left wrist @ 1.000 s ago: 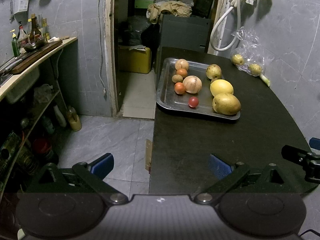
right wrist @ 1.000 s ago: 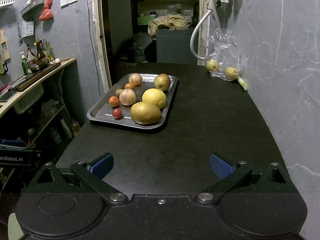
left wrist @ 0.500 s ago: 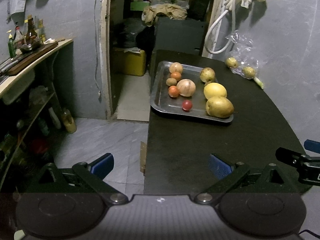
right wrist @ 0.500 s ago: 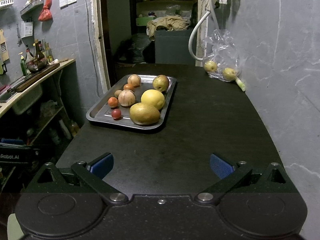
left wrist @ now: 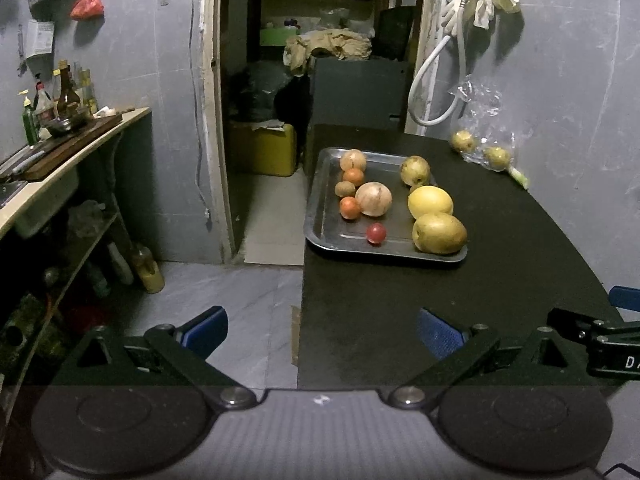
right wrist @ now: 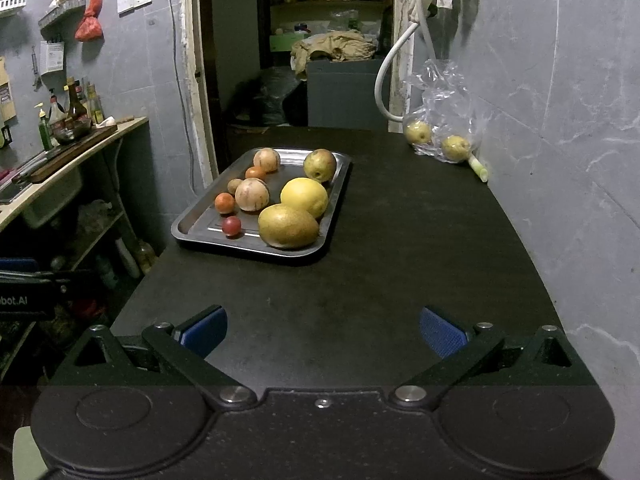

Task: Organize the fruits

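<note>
Small fruit (left wrist: 416, 189) half hidden behind yellow citrus (left wrist: 430, 201); kind unclear.

The left gripper (left wrist: 322, 328) hangs level with its jaws spread wide, nothing between the blue pads (left wrist: 206, 325). The right gripper (right wrist: 323, 329) sits likewise, wide apart and empty (its tip shows at 3 o'clock in the left wrist view).

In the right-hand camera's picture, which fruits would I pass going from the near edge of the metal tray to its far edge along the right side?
Big brownish-yellow fruit → round yellow fruit → greenish-red fruit at the tray's far end.
</note>
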Available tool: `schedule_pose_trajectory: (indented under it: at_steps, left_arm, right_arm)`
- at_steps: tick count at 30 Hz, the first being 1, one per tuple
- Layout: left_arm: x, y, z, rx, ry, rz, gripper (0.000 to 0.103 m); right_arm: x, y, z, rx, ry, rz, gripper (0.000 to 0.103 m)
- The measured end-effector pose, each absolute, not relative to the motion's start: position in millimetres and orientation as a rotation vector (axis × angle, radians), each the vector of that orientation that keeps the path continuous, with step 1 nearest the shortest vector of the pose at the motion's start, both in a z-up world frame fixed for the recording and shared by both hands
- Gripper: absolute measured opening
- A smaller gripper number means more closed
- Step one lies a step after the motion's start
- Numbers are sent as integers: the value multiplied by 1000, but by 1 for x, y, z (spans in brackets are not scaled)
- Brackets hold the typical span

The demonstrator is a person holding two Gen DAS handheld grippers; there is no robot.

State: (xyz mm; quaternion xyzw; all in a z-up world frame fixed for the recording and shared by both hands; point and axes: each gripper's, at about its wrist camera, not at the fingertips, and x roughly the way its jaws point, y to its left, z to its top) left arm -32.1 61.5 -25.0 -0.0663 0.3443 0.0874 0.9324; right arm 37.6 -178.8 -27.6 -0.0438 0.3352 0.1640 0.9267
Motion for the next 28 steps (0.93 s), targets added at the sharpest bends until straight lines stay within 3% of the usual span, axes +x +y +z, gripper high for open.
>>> schedule_pose_trajectory:
  at_steps: [28]
  left_arm:
    - [-35,69,-29,-151,726,174,102]
  right_arm:
    - [37,-173,-29,-97,698,328,102]
